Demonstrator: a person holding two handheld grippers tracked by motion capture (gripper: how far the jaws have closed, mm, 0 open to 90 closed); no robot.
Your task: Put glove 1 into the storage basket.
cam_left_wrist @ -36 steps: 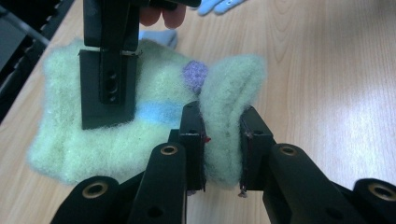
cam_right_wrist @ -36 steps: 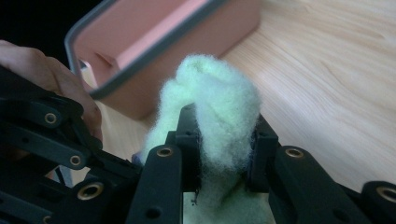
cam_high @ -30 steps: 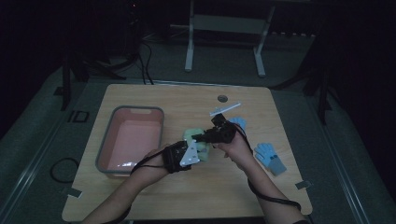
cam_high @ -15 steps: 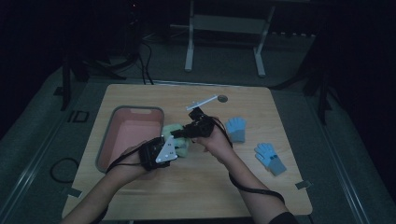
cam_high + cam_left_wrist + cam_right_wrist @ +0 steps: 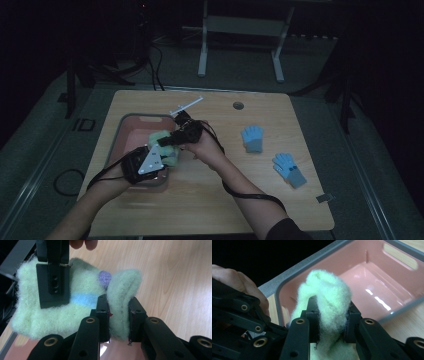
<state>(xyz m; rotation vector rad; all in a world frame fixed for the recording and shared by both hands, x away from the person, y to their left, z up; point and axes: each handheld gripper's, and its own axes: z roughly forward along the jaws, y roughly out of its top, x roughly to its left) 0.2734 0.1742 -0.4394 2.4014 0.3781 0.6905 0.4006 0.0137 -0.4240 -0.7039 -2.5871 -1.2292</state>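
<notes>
A fuzzy pale green glove point(image 5: 161, 142) with a blue stripe and a purple spot hangs between both grippers, over the right side of the pink bin point(image 5: 131, 125). My left gripper point(image 5: 166, 159) is shut on one fold of the glove point(image 5: 85, 287); its pads pinch the fabric at the left gripper point(image 5: 119, 312). My right gripper point(image 5: 168, 141) is shut on another bunch of the glove point(image 5: 327, 292), seen at the right gripper point(image 5: 331, 315) just above the bin's point(image 5: 372, 282) inside. The right gripper's jaw comes in from the top of the left gripper view.
Two blue gloves lie on the wooden table to the right, one point(image 5: 252, 138) near the middle and one point(image 5: 290, 169) closer to the front right. A round hole point(image 5: 238, 105) sits near the table's far edge. The bin's floor looks bare.
Both hands have carried the green glove leftward, from the table's middle to above the pink bin. Both grips look unchanged.
</notes>
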